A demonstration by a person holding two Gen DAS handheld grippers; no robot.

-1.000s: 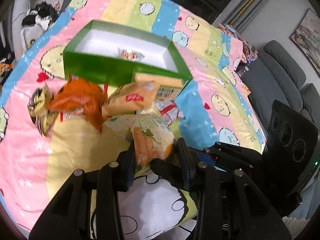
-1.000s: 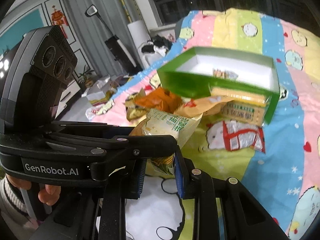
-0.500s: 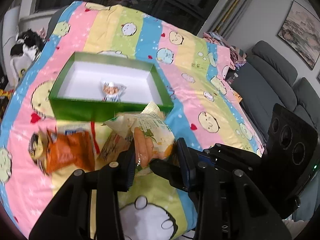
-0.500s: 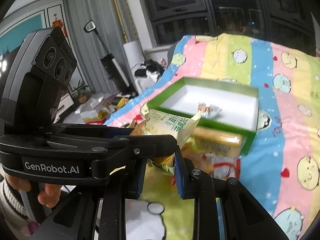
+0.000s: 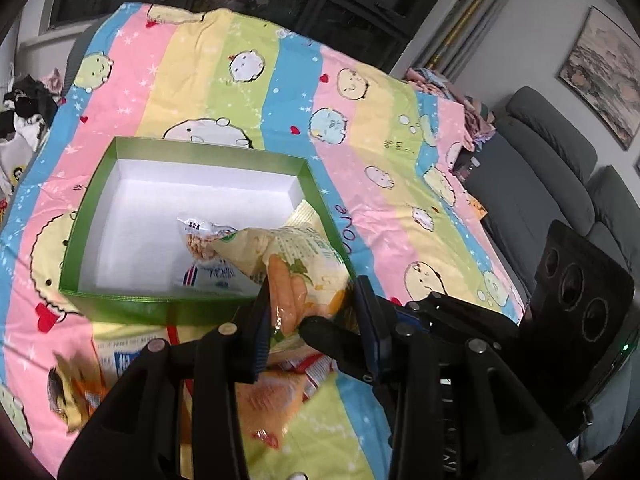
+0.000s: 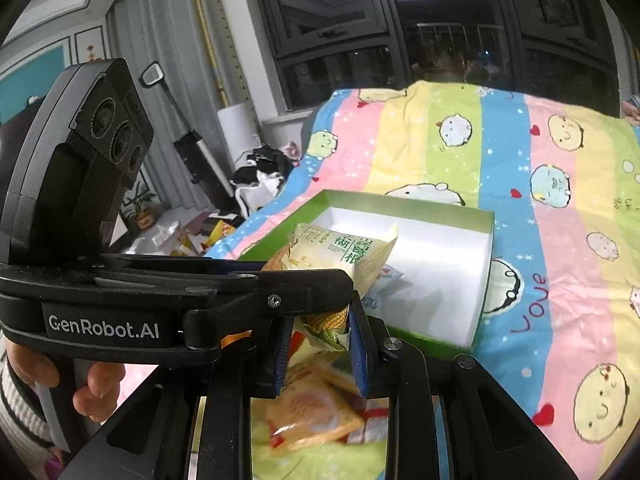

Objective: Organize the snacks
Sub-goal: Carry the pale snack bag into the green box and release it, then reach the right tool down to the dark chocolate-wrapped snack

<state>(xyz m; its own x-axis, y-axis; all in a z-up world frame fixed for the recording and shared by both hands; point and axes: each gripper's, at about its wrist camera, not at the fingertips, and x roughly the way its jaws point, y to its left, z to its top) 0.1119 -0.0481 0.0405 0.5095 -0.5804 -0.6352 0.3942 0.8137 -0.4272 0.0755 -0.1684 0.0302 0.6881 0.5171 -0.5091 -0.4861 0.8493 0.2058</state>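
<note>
Both grippers hold one pale snack bag printed with carrots and corn (image 5: 296, 264), raised above the near right corner of the green box (image 5: 100, 172). My left gripper (image 5: 312, 312) is shut on its carrot end. My right gripper (image 6: 320, 320) is shut on its corn end (image 6: 344, 248). The box has a white inside and holds one small clear snack packet (image 5: 200, 240). The box also shows in the right wrist view (image 6: 440, 204). Several other snack packs (image 5: 264, 396) lie on the bed in front of the box.
A striped cartoon bedspread (image 5: 360, 128) covers the bed. A grey sofa (image 5: 560, 168) stands to the right of the bed. Clothes (image 6: 260, 172) and clutter lie on the floor at the left. Dark windows (image 6: 400, 40) are behind the bed.
Both grippers have lifted the carrot-and-corn bag up off the snack pile and carried it forward to above the box's near right corner. The pile now lies below and behind the fingers.
</note>
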